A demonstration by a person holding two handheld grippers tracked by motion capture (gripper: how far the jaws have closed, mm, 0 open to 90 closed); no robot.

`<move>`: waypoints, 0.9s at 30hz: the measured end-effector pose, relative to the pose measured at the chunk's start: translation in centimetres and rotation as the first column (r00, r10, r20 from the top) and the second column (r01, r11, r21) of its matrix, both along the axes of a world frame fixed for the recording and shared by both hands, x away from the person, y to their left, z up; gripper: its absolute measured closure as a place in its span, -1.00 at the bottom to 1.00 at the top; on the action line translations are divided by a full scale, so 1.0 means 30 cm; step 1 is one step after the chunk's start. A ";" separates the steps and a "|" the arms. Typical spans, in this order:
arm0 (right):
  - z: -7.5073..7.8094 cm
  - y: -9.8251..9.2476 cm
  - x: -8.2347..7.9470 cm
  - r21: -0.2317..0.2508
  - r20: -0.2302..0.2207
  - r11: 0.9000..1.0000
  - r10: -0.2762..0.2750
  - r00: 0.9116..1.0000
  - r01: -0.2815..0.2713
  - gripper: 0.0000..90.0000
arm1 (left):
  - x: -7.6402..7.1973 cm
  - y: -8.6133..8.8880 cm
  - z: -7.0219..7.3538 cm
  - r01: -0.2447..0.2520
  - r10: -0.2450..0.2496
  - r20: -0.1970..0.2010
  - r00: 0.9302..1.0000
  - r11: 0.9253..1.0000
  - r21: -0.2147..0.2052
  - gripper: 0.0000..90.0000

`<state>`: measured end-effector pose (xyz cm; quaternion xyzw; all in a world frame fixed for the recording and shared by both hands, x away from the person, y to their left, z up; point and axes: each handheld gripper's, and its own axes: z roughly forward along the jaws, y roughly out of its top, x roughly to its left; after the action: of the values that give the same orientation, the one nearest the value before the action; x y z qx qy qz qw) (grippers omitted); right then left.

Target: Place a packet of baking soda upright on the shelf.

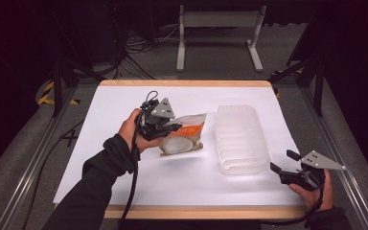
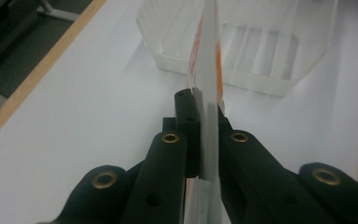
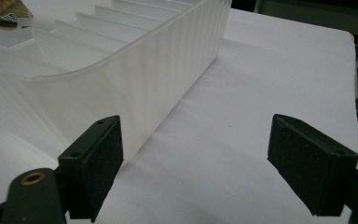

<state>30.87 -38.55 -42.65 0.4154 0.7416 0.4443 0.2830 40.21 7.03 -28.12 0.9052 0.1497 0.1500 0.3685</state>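
Two tongs are in use at the white bench [image 1: 124, 187]. The left tongs [image 1: 172, 128] are clamped on the flat sealed edge of a bag [image 1: 184, 136], and the bag hangs to the right of them, lifted off the bench, with its shadow under it. The bag is clear, with an orange and white label, and it has pale round pieces inside. In the left gripper view the jaws of the left tongs [image 2: 205, 105] press together on the thin edge of the bag [image 2: 209, 56], which stands up between them. Just beyond the bag, on the far side from the left tongs, lies a clear ribbed tray [image 1: 239, 139] on the bench; the bag is near its left wall, but I cannot tell if they touch. The right tongs [image 1: 281, 162] are held low at the near right corner of the tray, apart from it. Their jaws stand wide apart, with nothing between them, and the tray wall [image 3: 135, 84] is just beside one jaw.
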 end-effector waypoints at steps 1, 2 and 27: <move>0.000 0.001 0.000 -0.001 0.002 1.000 0.003 1.000 -0.003 -0.58 | 0.003 -0.007 0.005 0.002 -0.002 0.003 1.000 1.000 -0.003 1.00; 0.001 0.001 0.000 -0.002 0.002 1.000 0.003 1.000 -0.003 -0.58 | 0.005 -0.013 0.009 0.004 -0.004 0.008 1.000 1.000 -0.005 1.00; -0.008 -0.009 0.002 -0.010 -0.005 1.000 -0.006 1.000 0.006 -0.58 | 0.022 -0.213 0.117 0.107 -0.100 0.072 0.992 0.988 -0.111 1.00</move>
<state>30.93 -38.83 -42.89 0.4174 0.7431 0.4388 0.2846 40.86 0.64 -24.62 0.8835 0.0986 0.1519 0.4320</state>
